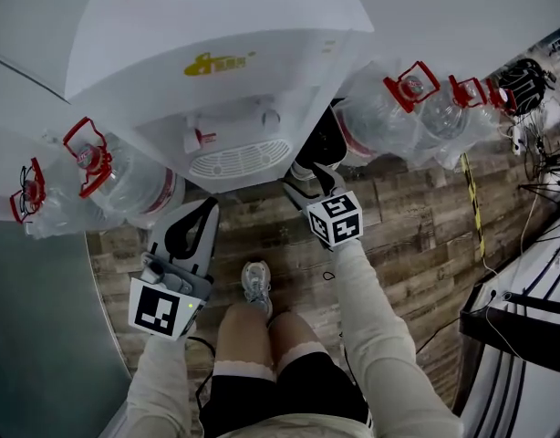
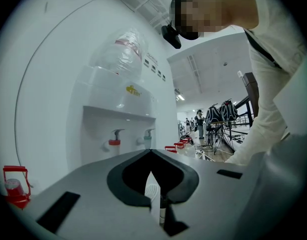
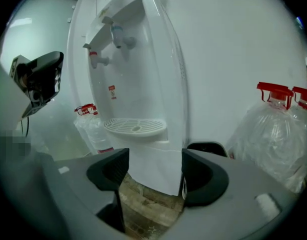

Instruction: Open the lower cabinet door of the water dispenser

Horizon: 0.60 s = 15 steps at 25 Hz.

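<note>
The white water dispenser stands against the wall, with its drip tray jutting forward. In the head view the tray's overhang hides the lower cabinet. In the right gripper view the cabinet's white front shows below the drip tray, with no gap at the door. My right gripper is low by the dispenser's right front corner. The right gripper stands open, with only cabinet and floor between its fingers. My left gripper hangs in front of the tray's left side. The left gripper is shut with nothing in it.
Big clear water bottles with red caps lie left and right of the dispenser. A black object sits by its right side. The person's legs and shoe are on the wooden floor. Cables and stands crowd the far right.
</note>
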Available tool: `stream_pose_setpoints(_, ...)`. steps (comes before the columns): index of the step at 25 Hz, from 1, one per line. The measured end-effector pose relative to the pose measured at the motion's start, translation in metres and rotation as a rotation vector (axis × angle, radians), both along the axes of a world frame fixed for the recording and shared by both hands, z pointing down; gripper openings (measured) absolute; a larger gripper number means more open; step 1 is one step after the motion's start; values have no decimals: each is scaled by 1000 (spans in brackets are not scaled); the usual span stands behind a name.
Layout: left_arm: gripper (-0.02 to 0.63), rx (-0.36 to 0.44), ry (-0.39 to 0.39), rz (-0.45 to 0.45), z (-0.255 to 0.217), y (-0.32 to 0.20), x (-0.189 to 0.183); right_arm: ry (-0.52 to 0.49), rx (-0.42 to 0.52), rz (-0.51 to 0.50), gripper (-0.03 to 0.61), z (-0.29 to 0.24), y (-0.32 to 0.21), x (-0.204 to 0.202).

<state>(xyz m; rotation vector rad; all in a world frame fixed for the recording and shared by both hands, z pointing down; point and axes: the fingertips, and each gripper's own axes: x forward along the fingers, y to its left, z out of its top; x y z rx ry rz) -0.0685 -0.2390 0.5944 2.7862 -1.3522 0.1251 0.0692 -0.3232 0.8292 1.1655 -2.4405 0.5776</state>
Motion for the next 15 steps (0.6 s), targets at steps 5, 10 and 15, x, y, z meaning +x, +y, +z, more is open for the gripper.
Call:
stream_pose_setpoints(5,2,-7,-9,-6,14,-4,-5,33,-47,6,345,30,-14,4)
stream_pose_setpoints(10,2,-15,-20,-14,28,-8,-10,65,-65,-23,356,52,-22,0)
stream_pose_setpoints(15,2,26,-14,12,28,-10,-9,81,-74,-26,362,65,-32,-2)
